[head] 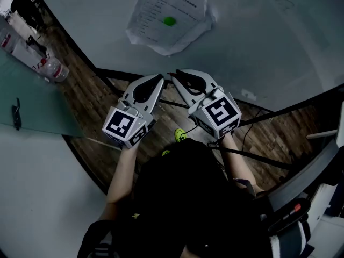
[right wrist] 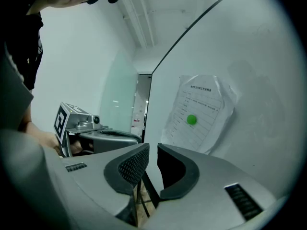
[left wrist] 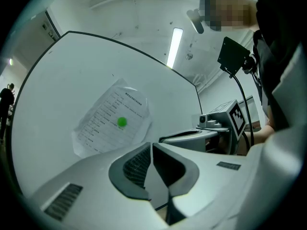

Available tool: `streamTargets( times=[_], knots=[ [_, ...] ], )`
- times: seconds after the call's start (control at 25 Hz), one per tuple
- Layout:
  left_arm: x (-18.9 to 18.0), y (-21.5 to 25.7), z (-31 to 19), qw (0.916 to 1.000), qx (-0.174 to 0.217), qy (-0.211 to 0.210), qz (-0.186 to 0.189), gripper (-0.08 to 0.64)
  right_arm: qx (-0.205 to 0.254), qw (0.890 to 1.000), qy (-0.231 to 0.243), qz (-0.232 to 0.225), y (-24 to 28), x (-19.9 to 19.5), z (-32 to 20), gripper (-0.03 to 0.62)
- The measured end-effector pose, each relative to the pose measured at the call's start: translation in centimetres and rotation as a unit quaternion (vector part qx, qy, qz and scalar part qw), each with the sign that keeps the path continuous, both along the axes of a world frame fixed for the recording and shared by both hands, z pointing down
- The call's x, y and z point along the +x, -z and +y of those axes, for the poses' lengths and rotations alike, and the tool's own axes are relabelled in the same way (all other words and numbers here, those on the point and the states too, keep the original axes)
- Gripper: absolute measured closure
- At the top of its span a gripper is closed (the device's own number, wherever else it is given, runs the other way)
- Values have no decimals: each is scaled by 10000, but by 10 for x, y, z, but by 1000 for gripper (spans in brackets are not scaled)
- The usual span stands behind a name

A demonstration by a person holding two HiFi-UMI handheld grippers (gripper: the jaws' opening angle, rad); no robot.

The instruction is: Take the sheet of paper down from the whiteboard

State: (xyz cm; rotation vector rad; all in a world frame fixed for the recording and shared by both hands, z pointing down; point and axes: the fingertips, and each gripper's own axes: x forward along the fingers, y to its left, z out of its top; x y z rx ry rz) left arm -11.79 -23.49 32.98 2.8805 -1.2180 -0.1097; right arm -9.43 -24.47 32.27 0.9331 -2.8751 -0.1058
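Paper (head: 153, 12) (light, limp, tearable) probably suits a corner grip below green magnet (head: 169, 21); left hand-held gripper (head: 159, 80) closed, right hand-held gripper (head: 177, 75) barely parted, both empty.

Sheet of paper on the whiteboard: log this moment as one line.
sheet of paper: on whiteboard, under green magnet | left tool: shut, empty | right tool: slightly open, empty | both short of sheet
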Motion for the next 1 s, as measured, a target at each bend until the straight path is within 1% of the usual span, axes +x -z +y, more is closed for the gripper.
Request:
streamTargets(
  times=[0.2,0.32,0.52,0.6,0.68,0.88,1.0],
  knots=[
    [9,9,-10,9999,131,-62,-55,523,205,9996,-166,53,13,5,-8,537],
    [13,17,-17,9997,234,-28,-106,499,351,9989,-298,107,21,11,-15,526],
    [18,24,-30,9994,327,51,-142,456,435,9975,-531,139,29,24,-27,516],
    [20,27,-36,9992,366,72,-160,451,481,9970,-584,159,32,28,-32,513],
    [21,29,-42,9991,394,95,-137,418,521,9965,-619,185,35,30,-36,509],
    [23,37,-58,9981,517,267,-204,379,627,9951,-702,312,41,35,-48,497],
    [21,43,-70,9961,600,516,-385,379,703,9942,-717,394,46,36,-55,495]
  ],
)
